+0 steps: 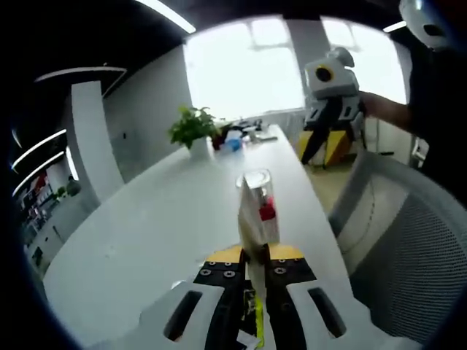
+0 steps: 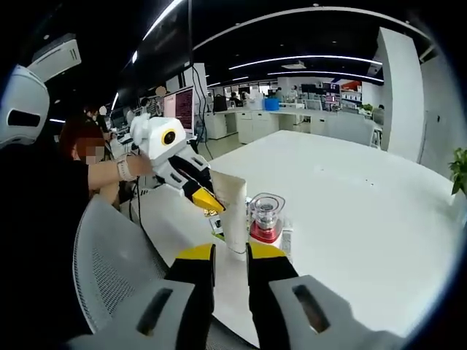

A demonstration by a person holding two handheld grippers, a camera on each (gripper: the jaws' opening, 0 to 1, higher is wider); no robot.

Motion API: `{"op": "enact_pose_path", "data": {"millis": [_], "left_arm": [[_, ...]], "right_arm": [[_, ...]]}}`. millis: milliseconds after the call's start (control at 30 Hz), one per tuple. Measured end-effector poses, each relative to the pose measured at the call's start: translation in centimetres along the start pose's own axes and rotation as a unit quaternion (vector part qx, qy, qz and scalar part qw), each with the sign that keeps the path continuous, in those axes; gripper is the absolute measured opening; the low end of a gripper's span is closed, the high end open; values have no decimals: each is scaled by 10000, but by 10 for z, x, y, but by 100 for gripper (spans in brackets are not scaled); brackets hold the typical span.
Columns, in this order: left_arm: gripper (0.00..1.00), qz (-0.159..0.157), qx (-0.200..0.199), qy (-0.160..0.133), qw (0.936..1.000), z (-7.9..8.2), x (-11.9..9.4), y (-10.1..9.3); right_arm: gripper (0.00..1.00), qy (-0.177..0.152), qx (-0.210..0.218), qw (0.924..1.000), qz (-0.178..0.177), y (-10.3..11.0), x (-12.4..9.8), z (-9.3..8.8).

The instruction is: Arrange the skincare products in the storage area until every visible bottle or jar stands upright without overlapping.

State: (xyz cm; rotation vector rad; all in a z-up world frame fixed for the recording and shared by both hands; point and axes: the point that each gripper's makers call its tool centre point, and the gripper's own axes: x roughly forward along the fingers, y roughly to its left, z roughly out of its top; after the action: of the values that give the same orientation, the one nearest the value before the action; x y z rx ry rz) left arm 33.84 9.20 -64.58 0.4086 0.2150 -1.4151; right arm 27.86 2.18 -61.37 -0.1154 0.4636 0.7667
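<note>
Left gripper (image 1: 255, 257) jaws pinch the tall white tube (image 2: 232, 211) upright at the white counter (image 2: 350, 204) edge, just beside the clear red-based jar (image 2: 265, 217), right gripper (image 2: 230, 257) jaws narrow and empty nearby: one sideways nudge could topple both.
</note>
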Motion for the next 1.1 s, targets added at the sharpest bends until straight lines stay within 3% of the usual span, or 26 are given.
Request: {"op": "enact_pose_path", "data": {"millis": [467, 600, 800, 1100], "left_arm": [[10, -18, -237, -63, 9997, -2, 1, 2], [12, -108, -291, 190, 9993, -15, 8, -2], [14, -157, -503, 340, 9980, -30, 15, -3], [15, -173, -710, 491, 9961, -46, 21, -5]], "right_arm": [[17, 10, 62, 10000, 52, 1, 0, -1], [19, 0, 61, 10000, 53, 2, 1, 0], [21, 0, 73, 10000, 1, 1, 0, 1], [41, 188, 251, 9990, -308, -2, -4, -8]]}}
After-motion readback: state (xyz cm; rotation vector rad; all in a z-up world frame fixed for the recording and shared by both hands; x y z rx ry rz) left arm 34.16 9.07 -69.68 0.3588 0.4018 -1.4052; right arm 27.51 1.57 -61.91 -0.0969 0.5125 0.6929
